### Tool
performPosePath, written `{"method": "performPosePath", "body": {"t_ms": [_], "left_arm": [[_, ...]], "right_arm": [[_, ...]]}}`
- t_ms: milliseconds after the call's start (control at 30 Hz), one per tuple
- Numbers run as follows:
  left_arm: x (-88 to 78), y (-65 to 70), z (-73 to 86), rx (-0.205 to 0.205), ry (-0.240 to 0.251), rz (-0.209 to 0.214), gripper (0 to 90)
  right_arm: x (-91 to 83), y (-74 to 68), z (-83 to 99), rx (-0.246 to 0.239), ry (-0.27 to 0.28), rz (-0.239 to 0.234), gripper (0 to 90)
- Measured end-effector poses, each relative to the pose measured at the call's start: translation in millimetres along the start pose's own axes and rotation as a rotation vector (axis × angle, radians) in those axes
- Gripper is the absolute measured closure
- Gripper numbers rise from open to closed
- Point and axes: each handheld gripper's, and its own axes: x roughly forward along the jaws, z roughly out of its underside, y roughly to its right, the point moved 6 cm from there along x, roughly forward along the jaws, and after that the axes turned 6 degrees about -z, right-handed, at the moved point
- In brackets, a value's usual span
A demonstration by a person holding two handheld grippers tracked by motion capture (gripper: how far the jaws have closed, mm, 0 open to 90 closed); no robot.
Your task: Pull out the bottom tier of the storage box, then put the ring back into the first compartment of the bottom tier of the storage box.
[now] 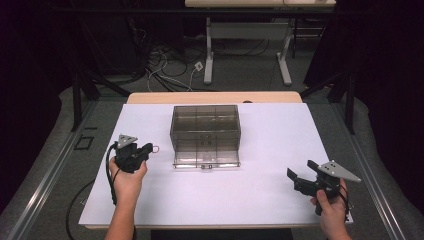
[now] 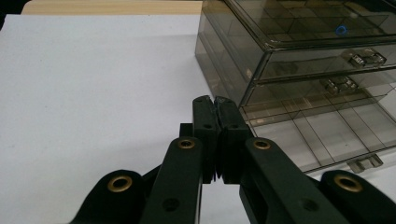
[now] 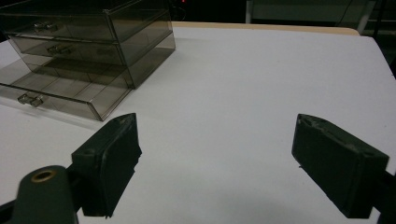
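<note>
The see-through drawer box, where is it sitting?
In the high view the drawer box sits mid-table on the white sheet, toward the far edge, nearer the left gripper.

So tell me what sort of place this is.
Probably a lab or recording workspace: a white-covered table ringed by dark curtains, loose cables on the floor behind, and a smoky clear drawer box set out.

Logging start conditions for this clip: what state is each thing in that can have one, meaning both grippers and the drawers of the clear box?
left gripper: shut, jaws pressed together, nothing visible between them.
right gripper: open wide, nothing between the jaws.
drawer box: upright on the white table.
bottom drawer: pulled partly out.
upper drawers: pushed in.
blue ring: lying in the box's top section.
</note>
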Motion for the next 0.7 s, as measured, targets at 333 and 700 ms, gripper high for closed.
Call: {"method": "performPosePath", "body": {"t_ms": [333,700], "left_arm": [[-2.5,11.3,-3.6,0.019,0.01,0.028,88.0],[-6.5,26.9,-7.6,0.049,0.02,0.064,88.0]], "right_arm": [[0.9,0.7,-0.1,0.0,0.0,0.0,14.4],[0.2,0.2,0.1,-0.002,-0.001,-0.001,14.4]]}}
